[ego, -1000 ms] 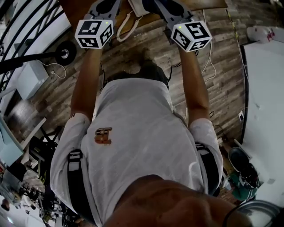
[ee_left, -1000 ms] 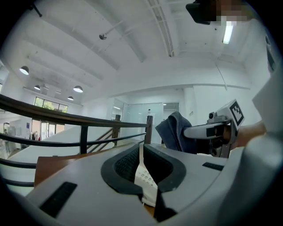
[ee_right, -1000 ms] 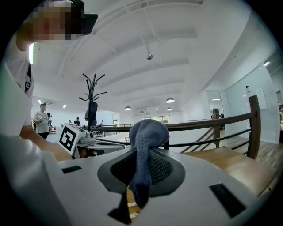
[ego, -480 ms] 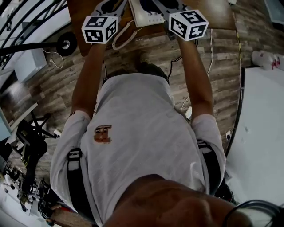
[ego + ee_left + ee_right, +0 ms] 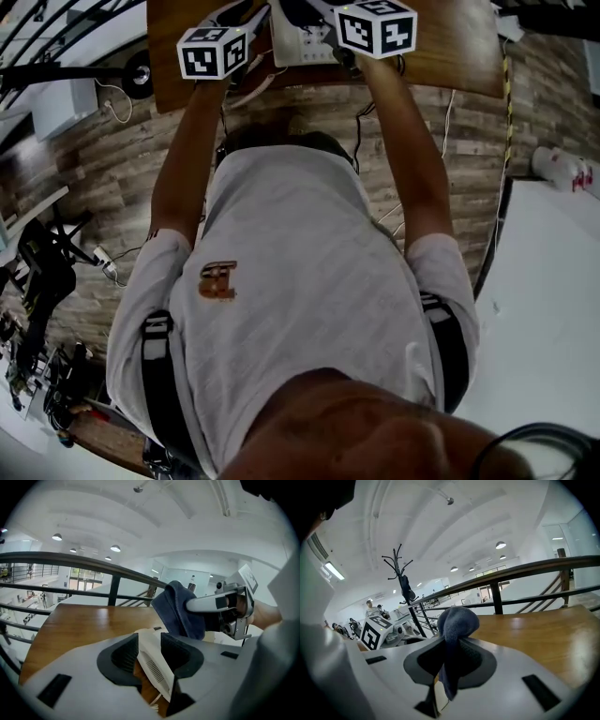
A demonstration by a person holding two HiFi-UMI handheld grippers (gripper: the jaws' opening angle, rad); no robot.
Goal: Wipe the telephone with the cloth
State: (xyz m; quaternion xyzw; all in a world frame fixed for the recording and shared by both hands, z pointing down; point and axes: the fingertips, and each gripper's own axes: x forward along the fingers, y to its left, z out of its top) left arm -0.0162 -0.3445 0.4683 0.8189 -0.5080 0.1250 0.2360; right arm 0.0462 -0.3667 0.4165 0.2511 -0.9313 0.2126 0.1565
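The left gripper (image 5: 149,651) has its jaws apart, having just been opening, and the white edge of the telephone (image 5: 157,673) shows in the gap between them with no pad pressing on it (a hard, light shell that would likely slide unless its body is steadied). The right gripper (image 5: 449,660) is clamped on the soft blue cloth (image 5: 457,620). The cloth's bunched end pokes out past the fingertips, limp and easy to press flat.

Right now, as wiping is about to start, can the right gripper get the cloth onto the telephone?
Probably yes: the right gripper has its jaws shut on the cloth, which hangs close by the telephone, and nothing shows between them.
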